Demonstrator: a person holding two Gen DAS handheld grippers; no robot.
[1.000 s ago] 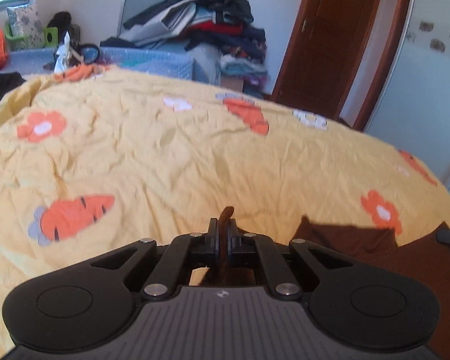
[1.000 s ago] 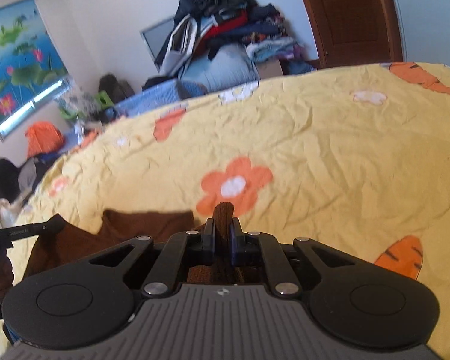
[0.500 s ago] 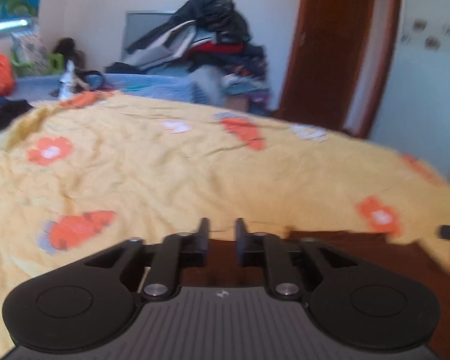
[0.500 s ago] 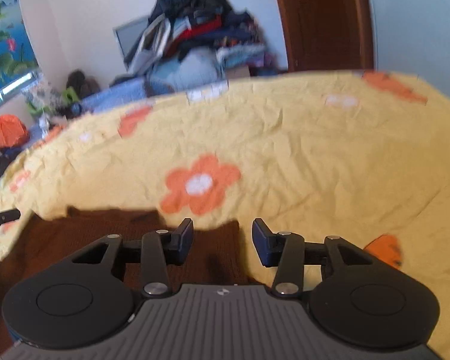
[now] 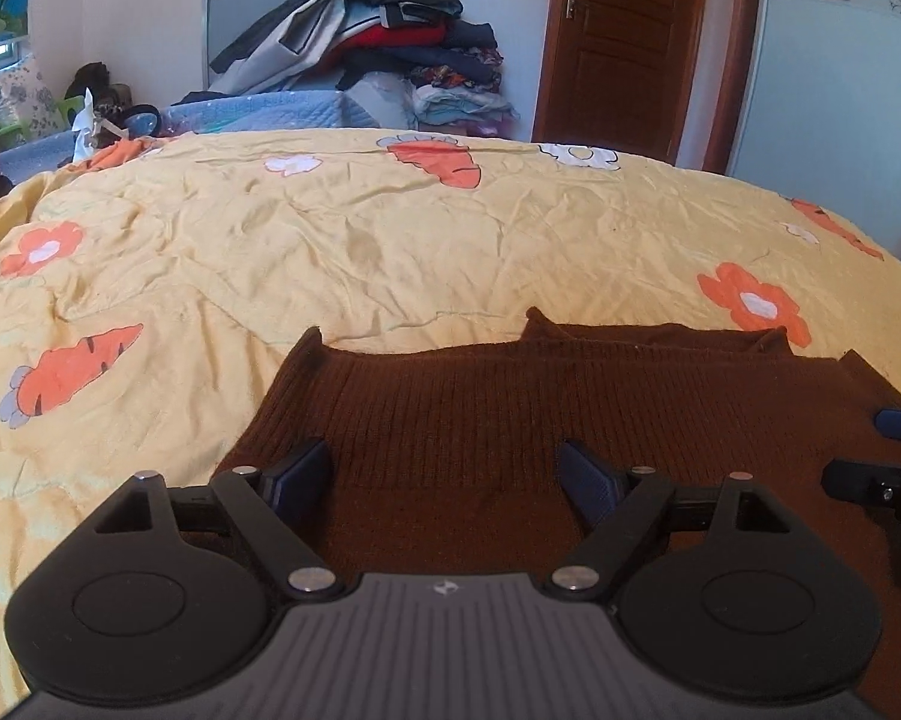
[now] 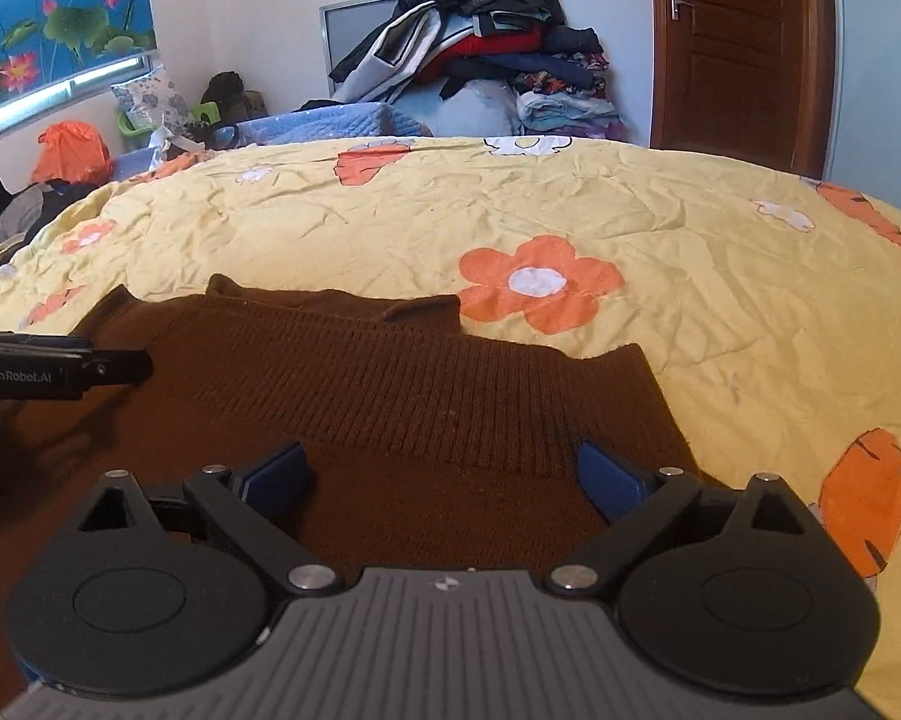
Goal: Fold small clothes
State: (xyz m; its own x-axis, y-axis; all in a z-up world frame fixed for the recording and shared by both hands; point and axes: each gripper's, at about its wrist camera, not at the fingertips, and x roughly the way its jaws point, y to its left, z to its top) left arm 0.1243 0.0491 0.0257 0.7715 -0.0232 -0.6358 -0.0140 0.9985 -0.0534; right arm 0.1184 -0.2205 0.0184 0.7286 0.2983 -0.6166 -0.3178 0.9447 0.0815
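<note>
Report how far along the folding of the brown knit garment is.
Done: the brown knit garment lies doubled on the yellow bedspread, ribbed hem on top. In hand: nothing; the left gripper and right gripper have just been opening and stand clear. Left: any further folds.

Left wrist view close behind its claw, angled down over the brown ribbed knit garment (image 5: 510,420), right wrist view likewise, further right, both facing across the yellow carrot-and-flower bedspread (image 5: 330,240) toward the heaped dark clothes pile (image 6: 486,36) and brown wooden door (image 6: 726,42), all four shared.
</note>
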